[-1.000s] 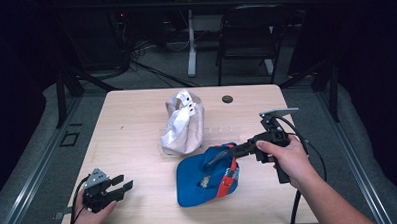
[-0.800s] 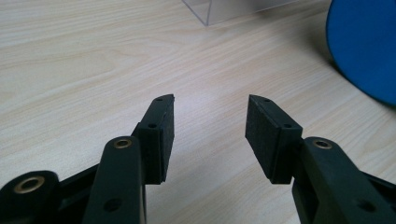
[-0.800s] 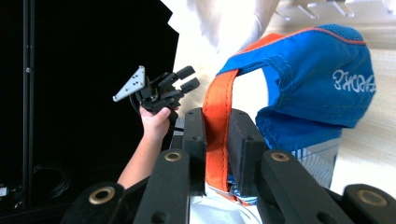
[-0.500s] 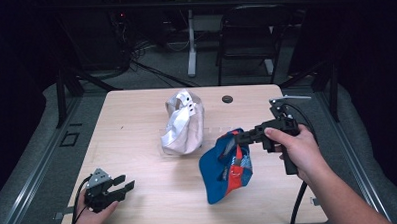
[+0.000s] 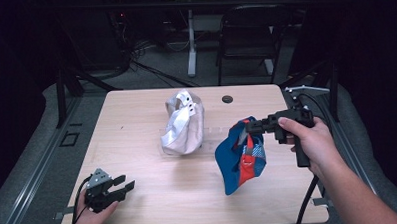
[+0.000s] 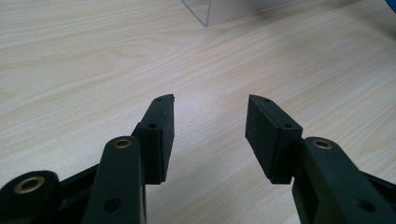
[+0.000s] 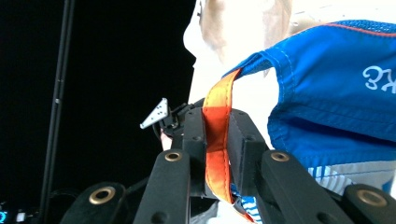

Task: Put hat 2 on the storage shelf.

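Note:
A blue bag (image 5: 240,158) with red and white panels hangs off the table from an orange strap (image 7: 215,154). My right gripper (image 5: 248,126) is shut on that strap, at the right side of the table, and the strap runs flat between the jaws in the right gripper view (image 7: 217,116). The blue fabric (image 7: 336,84) fills the right of that view. My left gripper (image 5: 126,187) rests low at the near left corner, open, with bare wood between its pads (image 6: 210,126). A white and beige bag (image 5: 183,122) lies at the table's middle.
The wooden table (image 5: 136,114) carries a clear plastic box (image 6: 224,9) under or beside the white bag, and a small black disc (image 5: 227,99) near the far edge. A chair and cables stand on the dark floor behind.
My right gripper has risen and drawn back to the right with the strap, and the blue bag has come up off the table to hang. The left gripper has stayed put.

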`<state>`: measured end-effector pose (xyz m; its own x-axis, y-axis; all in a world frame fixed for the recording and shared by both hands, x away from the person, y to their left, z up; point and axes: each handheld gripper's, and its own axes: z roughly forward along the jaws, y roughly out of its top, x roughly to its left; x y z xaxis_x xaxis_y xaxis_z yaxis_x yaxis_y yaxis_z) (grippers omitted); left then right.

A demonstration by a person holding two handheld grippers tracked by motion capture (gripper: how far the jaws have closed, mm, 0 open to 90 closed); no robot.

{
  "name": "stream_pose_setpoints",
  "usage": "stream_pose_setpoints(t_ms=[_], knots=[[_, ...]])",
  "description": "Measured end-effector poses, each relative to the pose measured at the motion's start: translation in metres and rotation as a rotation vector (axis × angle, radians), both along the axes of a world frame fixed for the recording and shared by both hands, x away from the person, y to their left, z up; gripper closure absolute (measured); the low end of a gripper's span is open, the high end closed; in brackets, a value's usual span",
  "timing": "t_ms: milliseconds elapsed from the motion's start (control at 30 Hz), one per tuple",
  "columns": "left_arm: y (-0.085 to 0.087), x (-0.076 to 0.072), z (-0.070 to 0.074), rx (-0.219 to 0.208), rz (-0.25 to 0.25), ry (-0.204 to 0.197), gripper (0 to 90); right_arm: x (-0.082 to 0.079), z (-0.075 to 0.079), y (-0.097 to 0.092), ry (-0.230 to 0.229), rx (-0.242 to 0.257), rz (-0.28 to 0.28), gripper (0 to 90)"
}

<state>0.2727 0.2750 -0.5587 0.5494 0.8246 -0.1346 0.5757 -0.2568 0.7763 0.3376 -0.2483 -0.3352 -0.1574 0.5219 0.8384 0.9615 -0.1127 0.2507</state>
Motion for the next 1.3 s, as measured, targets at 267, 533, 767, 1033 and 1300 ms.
stream_pose_setpoints(t_ms=[267,533,767,1033,1300], knots=[[0.001,0.000,0.001,0.000,-0.003,0.009,52.4,0.005,0.012,0.002,-0.023,0.024,-0.002,78.4],[0.001,-0.001,0.001,-0.004,-0.005,0.000,52.4,0.012,0.025,-0.001,-0.047,0.033,-0.029,78.4],[0.000,-0.001,0.002,0.004,-0.010,0.013,52.4,0.019,0.034,-0.006,-0.047,0.026,-0.062,78.4],[0.001,0.000,0.002,0.006,-0.013,0.012,52.3,0.033,0.042,-0.012,-0.052,0.022,-0.105,78.4],[0.001,0.000,0.001,0.003,-0.012,0.014,52.3,0.051,0.046,-0.012,-0.051,0.030,-0.158,78.5]])
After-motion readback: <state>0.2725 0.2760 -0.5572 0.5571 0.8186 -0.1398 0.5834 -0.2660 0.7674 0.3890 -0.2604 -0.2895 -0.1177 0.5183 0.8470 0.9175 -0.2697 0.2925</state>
